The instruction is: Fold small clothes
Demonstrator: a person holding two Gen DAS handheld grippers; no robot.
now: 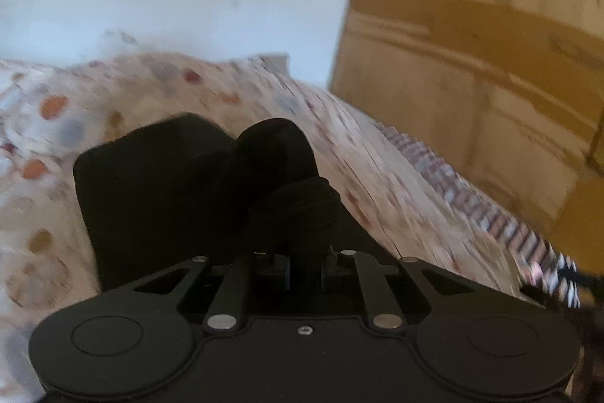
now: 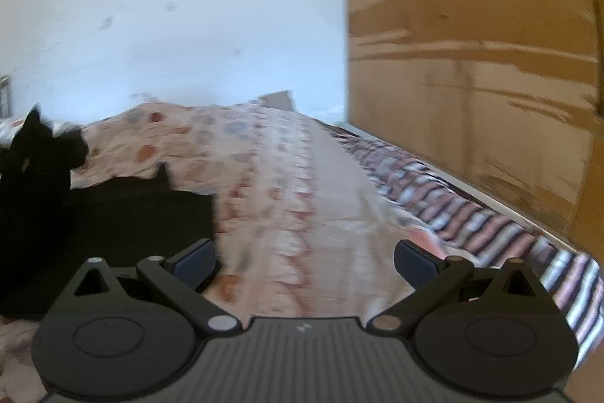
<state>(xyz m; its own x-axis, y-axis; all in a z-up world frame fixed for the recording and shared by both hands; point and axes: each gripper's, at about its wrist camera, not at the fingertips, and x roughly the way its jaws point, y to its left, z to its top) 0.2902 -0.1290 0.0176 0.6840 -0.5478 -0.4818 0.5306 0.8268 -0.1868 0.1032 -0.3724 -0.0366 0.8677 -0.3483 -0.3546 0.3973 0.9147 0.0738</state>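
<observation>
The left hand-held gripper [image 1: 305, 263] has its jaws drawn close together and clamped on a bunched fold of the black garment [image 1: 181, 191]. From the left wrist view, the cloth rises out of the narrow jaw gap in rounded gathers and spreads forward and to the left of the jaws as a broad, flatter dark panel. The fingertips themselves are covered by the fabric.

The right hand-held gripper [image 2: 305, 267] has its jaws spread wide, with nothing between them. Both blue-grey pads [image 2: 196, 261] are exposed, and only the bedcover shows in the gap. From the right wrist view, the black garment [image 2: 113, 214] lies to the left of this gripper, just beside the left pad; whether cloth and pad touch cannot be determined. A raised part of the garment stands at the far left edge of that view, ending in a pointed tip.

The garment rests on a bed. The bedcover [image 1: 245, 93] is pale with scattered orange, red and blue-grey spots, and it extends ahead of both grippers. A striped border [image 2: 472, 214] of the cover, in red, white and dark bands, runs along the bed edge to the right of both grippers.

Beyond the bed, ahead of the grippers, stands a white wall [image 2: 188, 6] with a few small marks. To the right of the striped border stands a brown wooden panel [image 2: 472, 44] with a lighter grain pattern. Both views are blurred.
</observation>
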